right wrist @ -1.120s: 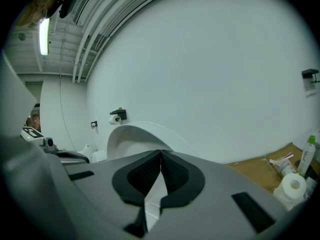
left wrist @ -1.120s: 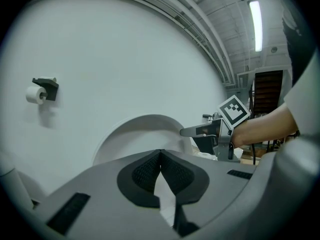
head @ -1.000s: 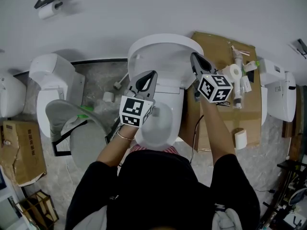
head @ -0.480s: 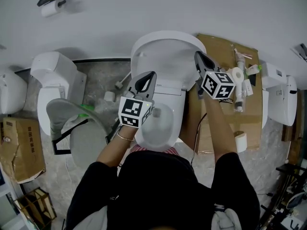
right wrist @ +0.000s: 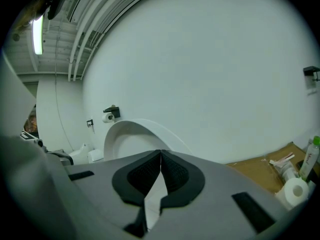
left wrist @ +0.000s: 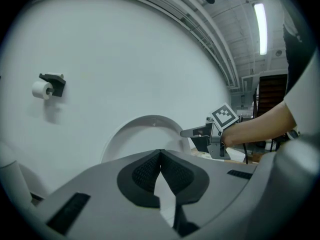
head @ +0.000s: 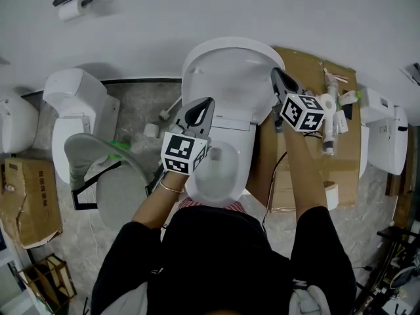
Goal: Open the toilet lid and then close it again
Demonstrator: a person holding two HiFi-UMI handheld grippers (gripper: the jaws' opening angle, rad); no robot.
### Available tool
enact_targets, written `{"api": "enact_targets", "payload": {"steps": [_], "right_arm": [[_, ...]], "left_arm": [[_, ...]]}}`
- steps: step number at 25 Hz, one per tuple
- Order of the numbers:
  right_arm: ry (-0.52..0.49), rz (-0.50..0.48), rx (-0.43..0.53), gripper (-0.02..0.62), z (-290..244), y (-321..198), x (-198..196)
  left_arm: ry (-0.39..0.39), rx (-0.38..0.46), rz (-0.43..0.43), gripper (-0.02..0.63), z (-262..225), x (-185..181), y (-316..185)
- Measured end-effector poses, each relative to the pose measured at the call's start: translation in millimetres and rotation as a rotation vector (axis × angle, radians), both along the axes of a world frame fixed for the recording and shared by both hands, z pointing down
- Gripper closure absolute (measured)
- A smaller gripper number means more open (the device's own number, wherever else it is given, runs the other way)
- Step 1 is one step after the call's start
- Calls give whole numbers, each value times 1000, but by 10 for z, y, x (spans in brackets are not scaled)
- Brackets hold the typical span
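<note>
Both arms reach forward, right gripper (head: 275, 75) ahead of left gripper (head: 207, 102). Each one's 2 jaws meet, seemingly on nothing.

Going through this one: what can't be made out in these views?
- Head view: whether the right gripper touches the toilet lid at its rim; the gripper's own body covers that spot.
- Head view: the toilet bowl front edge, hidden under the person's torso and the left gripper cube.
- Head view: print on the small items on the cardboard, too small.

Toilet lid (head: 230, 71) rim behind right tongs (head: 275, 76)
</note>
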State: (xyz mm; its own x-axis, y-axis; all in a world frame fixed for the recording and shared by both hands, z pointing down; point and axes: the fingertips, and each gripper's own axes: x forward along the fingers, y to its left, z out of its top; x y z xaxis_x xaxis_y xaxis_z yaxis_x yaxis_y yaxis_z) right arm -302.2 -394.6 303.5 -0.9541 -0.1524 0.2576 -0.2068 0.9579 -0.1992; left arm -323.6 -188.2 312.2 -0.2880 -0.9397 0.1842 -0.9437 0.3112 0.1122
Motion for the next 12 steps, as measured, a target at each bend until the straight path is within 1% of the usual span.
{"api": "enact_targets", "payload": {"steps": [2,3,6,12], "right_arm": [[-1,5,-8,575,11,-23,-20],[-1,6,-9,576,17,-29,-29],[1,8,-8,575,23,-40,-44],[8,7,-14,576,61,-79,-75]], "left_arm": [[29,16,-5,603,15,-21,9],[29,16,-7,603,20,-28,13],[-9,2,6,601,-2,-12,8],[-49,2,40,603,-51,48,-1]]}}
